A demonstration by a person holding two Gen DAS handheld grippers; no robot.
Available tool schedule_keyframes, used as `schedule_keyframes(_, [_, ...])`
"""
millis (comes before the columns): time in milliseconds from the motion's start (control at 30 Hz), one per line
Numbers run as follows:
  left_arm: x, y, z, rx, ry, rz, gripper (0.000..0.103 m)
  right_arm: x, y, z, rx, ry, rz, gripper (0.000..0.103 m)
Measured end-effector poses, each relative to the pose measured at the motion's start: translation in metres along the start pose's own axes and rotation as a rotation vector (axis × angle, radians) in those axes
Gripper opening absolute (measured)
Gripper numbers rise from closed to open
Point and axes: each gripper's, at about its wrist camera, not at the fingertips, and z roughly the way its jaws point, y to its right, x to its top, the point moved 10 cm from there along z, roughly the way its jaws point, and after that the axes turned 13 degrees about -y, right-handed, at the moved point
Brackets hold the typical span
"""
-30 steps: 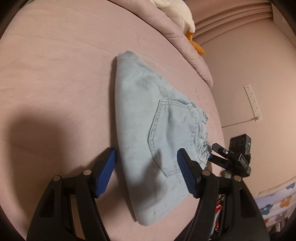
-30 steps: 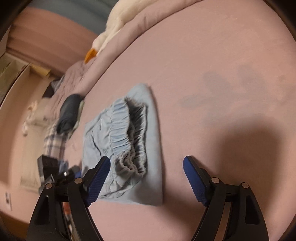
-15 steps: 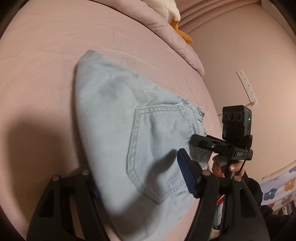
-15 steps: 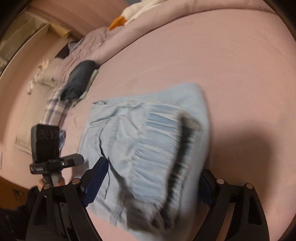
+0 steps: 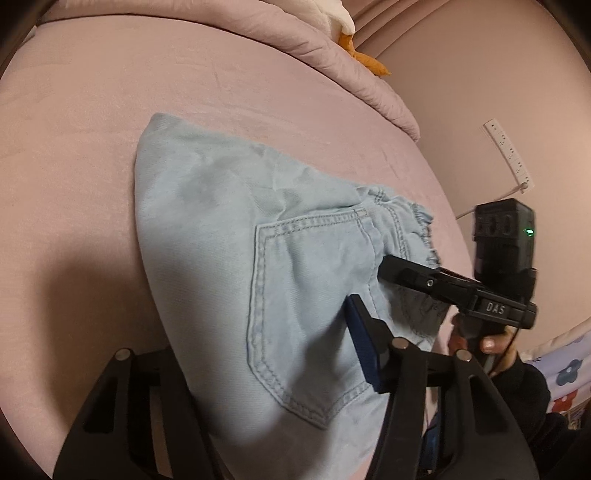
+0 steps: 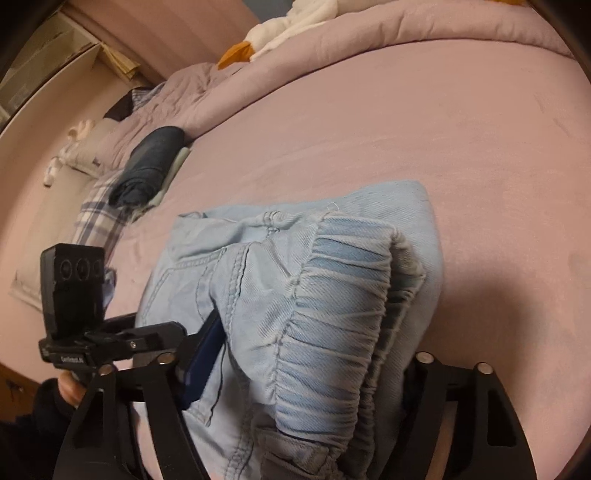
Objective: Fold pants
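Folded light-blue denim pants (image 5: 229, 236) lie on the pink bed, back pocket up. My left gripper (image 5: 258, 354) straddles the near edge of the bundle, one finger above and one hidden beneath the cloth. In the right wrist view the pants (image 6: 332, 295) show their gathered elastic waistband close up. My right gripper (image 6: 306, 373) straddles the waistband end in the same way, the blue pad (image 6: 201, 362) of its left finger against the denim. Each gripper shows in the other's view: the right one (image 5: 413, 273), the left one (image 6: 147, 339). How tightly the jaws are closed is hidden by the cloth.
A pink bed sheet (image 5: 92, 110) surrounds the pants. A rolled pink duvet (image 5: 332, 55) and a white plush duck (image 6: 280, 33) lie at the head. A dark folded garment (image 6: 151, 162) on plaid cloth lies at the bed's far side. A power strip (image 5: 509, 155) hangs on the wall.
Both grippers have moved in from open positions short of the pants and now straddle opposite ends of the folded bundle. The pants fill more of both views.
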Motion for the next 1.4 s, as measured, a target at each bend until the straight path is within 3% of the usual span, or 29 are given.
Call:
schedule_keyframes(200, [0.001, 0.005, -0.004, 0.105, 0.027, 0.015, 0.042, -0.002, -0.013, -0.014, -0.093, 0.056, -0.035, 0.049])
schedule_keyframes(333, [-0.001, 0.007, -0.016, 0.141, 0.055, 0.03, 0.037, -0.006, -0.025, -0.024, -0.189, 0.089, -0.079, 0.043])
schedule_keyframes(400, [-0.003, 0.006, -0.024, 0.161, 0.071, 0.03, 0.036, -0.006, -0.032, -0.03, -0.223, 0.112, -0.101, 0.042])
schedule_keyframes(733, [-0.013, 0.0, -0.066, 0.229, 0.142, 0.007, 0.035, -0.006, -0.077, -0.035, -0.222, 0.163, -0.168, 0.041])
schedule_keyframes(1400, [-0.048, -0.022, -0.131, 0.297, 0.254, -0.018, 0.035, 0.0, -0.144, -0.022, -0.178, 0.158, -0.282, 0.041])
